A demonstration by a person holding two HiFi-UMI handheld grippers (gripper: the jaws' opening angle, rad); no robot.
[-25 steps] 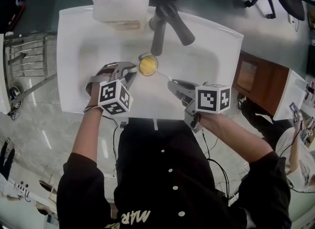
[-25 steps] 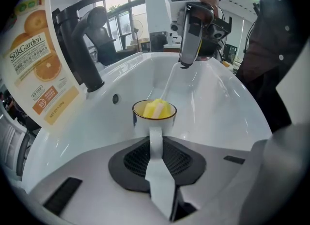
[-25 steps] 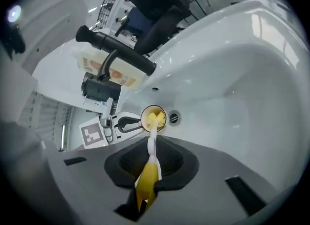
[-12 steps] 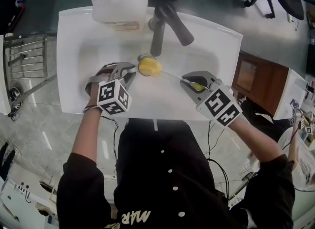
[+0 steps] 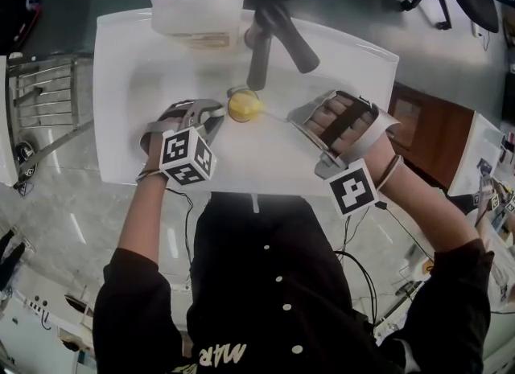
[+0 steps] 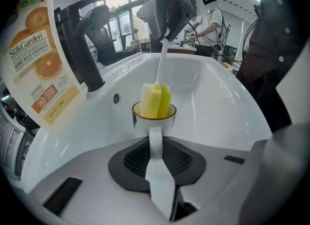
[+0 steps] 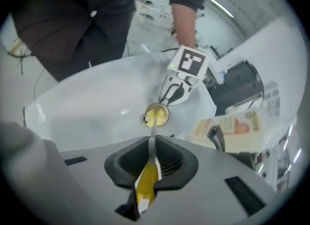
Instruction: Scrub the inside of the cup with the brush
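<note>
A white cup [image 5: 234,93] with a brown rim stands upright in the white sink [image 5: 121,83]. My left gripper [image 5: 214,117] is shut on the cup's handle [image 6: 155,142], which shows pinched between its jaws. A brush with a yellow sponge head [image 6: 156,100] stands inside the cup, its top above the rim. Its thin white stem runs right to my right gripper [image 5: 298,121], which is shut on the brush's yellow handle [image 7: 147,183]. In the right gripper view the cup [image 7: 156,115] lies straight ahead, with the left gripper [image 7: 172,93] behind it.
A black faucet [image 5: 269,39] reaches over the sink just behind the cup. A refill pouch with orange print [image 6: 41,59] stands on the sink's back left edge. A metal rack [image 5: 44,99] is left of the sink, a brown cabinet [image 5: 418,131] to the right.
The right gripper has rolled over about the brush, so its marker cube now sits nearer the person, and it rose a little. The sponge head stays in the cup. The left gripper kept still.
</note>
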